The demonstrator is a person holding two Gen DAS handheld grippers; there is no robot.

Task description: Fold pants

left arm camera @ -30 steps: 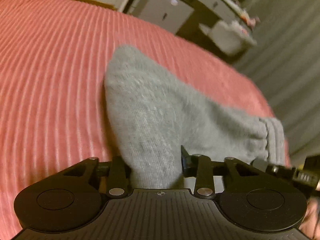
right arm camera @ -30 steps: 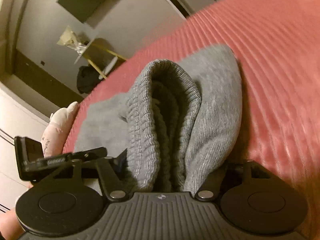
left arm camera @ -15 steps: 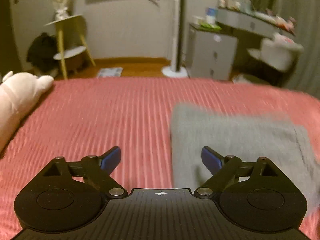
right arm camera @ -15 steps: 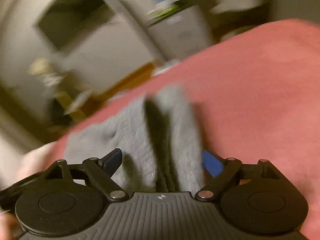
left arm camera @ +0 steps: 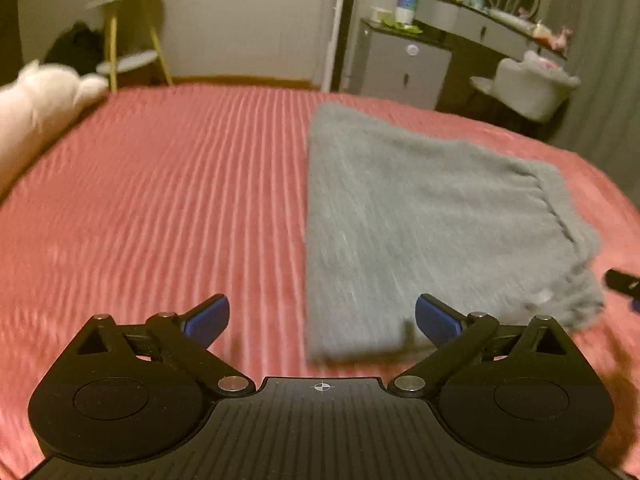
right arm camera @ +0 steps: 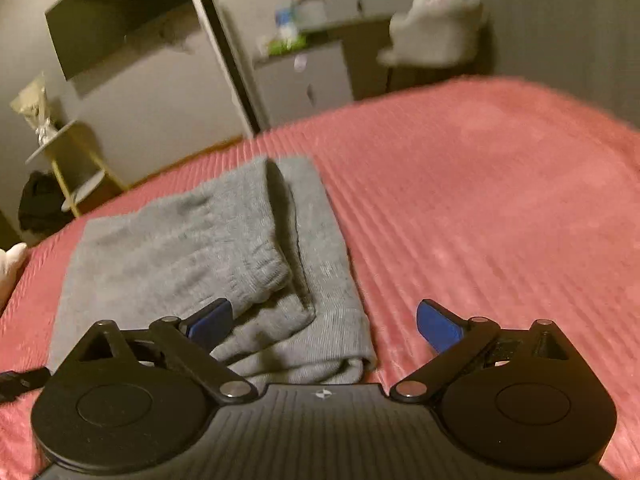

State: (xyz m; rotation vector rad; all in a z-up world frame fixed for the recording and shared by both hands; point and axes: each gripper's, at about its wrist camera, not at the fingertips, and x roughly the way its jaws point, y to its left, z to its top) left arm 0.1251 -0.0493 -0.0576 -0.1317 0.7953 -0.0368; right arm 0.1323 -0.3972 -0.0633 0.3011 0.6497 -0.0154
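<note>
Grey pants [left arm camera: 420,216] x1, folded | pink bed [left arm camera: 160,200] | tools x2 opening

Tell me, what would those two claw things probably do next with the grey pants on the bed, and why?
Probably draw both back and stop. The grey pants lie in a compact folded stack on the red bedspread. The left gripper and right gripper are both opening, with no cloth pinched. At most, the right one might nudge the stepped layers by the waistband into line.

Folded pants [left arm camera: 420,216] lie on bed [left arm camera: 180,200], right of centre in left view; plush toy [left arm camera: 36,108] at bed's left edge; dresser [left arm camera: 400,60] behind.
</note>
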